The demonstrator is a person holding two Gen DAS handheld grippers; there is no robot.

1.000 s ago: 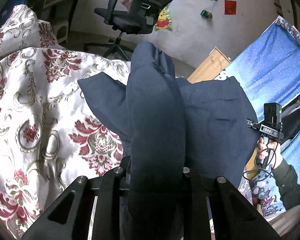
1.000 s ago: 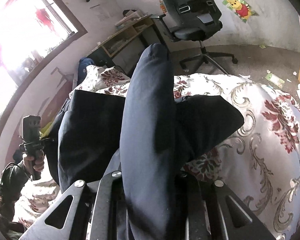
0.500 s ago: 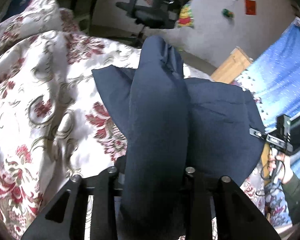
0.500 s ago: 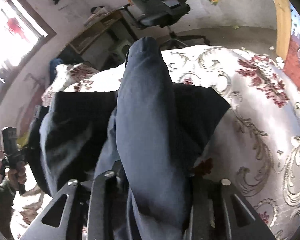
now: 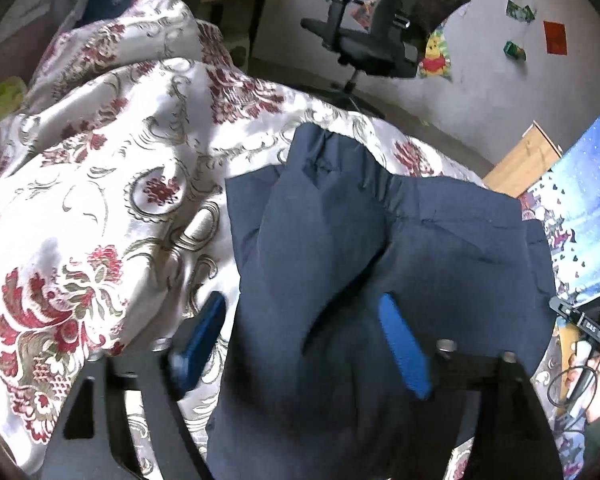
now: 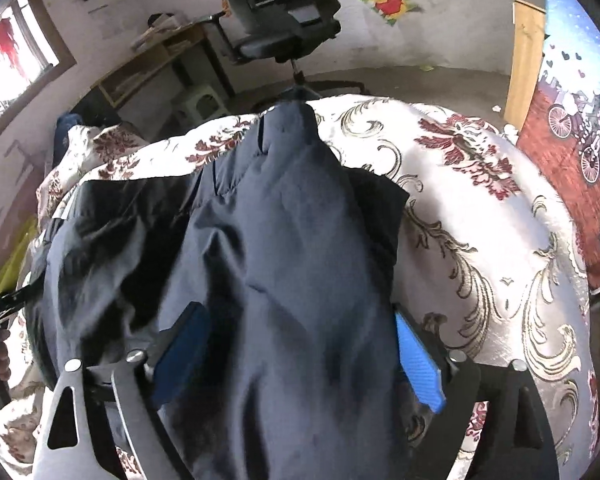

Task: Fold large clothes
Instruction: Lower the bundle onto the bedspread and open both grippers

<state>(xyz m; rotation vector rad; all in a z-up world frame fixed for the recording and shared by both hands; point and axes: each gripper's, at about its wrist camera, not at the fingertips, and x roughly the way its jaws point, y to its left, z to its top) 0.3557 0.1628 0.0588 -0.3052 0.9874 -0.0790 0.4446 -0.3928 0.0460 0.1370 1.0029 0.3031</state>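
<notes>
A dark navy garment [image 5: 420, 248] lies folded over on a bed with a white and red floral cover [image 5: 100, 200]. In the left wrist view my left gripper [image 5: 304, 344] is open, its blue pads [image 5: 400, 344] spread with a fold of the garment lying loose between them. In the right wrist view my right gripper [image 6: 300, 360] is open too, its blue pads [image 6: 418, 364] wide apart on either side of a ridge of the same garment [image 6: 284, 240], which rests on the bed cover [image 6: 480, 240].
A black office chair [image 5: 384, 40] stands on the floor beyond the bed, also in the right wrist view [image 6: 284, 20]. A blue patterned cloth [image 5: 588, 200] and a wooden board [image 5: 520, 164] lie at the right. A wooden shelf [image 6: 152, 64] stands by the wall.
Both grippers have opened and let go of the garment's fold. The fabric has dropped lower onto the bed, and both grippers have come down closer to it.
</notes>
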